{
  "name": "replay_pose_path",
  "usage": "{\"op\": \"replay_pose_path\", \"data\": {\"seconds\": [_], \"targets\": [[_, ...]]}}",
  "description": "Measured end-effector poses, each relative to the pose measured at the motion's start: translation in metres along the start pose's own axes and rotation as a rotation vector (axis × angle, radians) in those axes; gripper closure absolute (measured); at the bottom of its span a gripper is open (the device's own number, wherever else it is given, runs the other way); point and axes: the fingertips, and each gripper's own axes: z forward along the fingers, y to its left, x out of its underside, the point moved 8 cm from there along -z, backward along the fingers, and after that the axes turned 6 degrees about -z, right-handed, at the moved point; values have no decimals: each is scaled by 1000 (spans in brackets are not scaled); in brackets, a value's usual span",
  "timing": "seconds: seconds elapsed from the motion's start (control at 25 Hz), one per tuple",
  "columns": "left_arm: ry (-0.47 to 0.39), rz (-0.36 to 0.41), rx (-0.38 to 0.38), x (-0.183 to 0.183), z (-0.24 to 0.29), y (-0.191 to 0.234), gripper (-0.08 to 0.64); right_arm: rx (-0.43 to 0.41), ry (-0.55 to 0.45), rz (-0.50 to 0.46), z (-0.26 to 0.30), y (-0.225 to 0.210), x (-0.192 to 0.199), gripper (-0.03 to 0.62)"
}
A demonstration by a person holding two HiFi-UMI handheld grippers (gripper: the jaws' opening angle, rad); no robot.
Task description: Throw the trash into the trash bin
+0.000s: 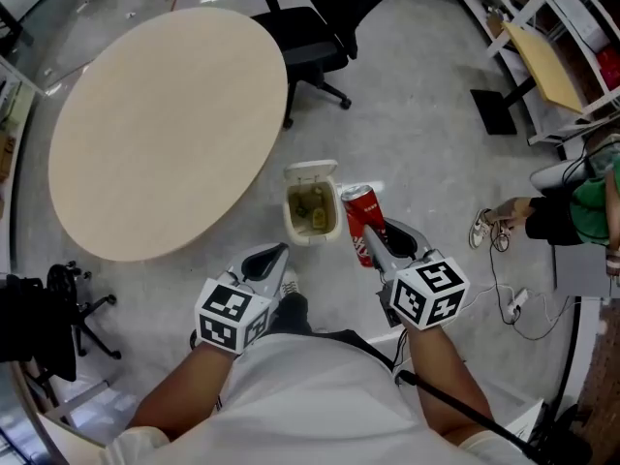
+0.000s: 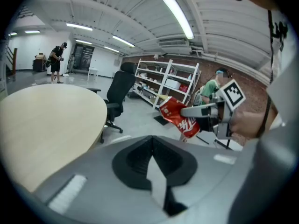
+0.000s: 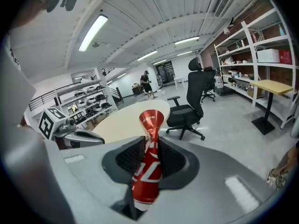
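The right gripper (image 1: 374,242) is clamping its two jaws onto a crushed red aluminium drinks can with white lettering (image 1: 360,213). They are only partly closed because the can's pinched waist is filling the gap between the pads. The right gripper view is showing it clearly: the can is standing lengthwise between the dark pads, with its flared end poking out past the tips.

From the head view, the can is hanging just to the right of the small cream plastic trash bin (image 1: 291,223), close beside its right rim and not inside it. The bin is standing on the grey concrete floor (image 1: 417,124) with its flip lid thrown back, and yellowish-green rubbish is showing at the bottom.

The left gripper (image 1: 277,253) is carrying nothing. Its own view is showing the jaws brought together at the tips with nothing between them. It is pointing towards the bin from the lower left, near it but not touching it. That same view is catching the can tilted in the other gripper's grasp, off to the right.

Beyond the bin, the big round beige-topped table (image 1: 165,124) is taking up the left of the head view. A black swivel office chair (image 1: 310,42) is sitting at the table's far edge. A person in a green top (image 1: 581,206) is sitting at the right edge.
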Motion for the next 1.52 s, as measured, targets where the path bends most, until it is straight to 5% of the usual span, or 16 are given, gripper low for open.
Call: {"op": "replay_pose_path", "data": {"seconds": [0.76,1.16,1.52], "targets": [[97,-51,18,8,49,43,552,-86,195,-19,109,-9,24,503],[145,-133,-107,36,87,65,552,-197,301,55,168,-35,90,503],[200,-193,-185,69,137,84,552,-294,433,18,226,-49,156,503]]}}
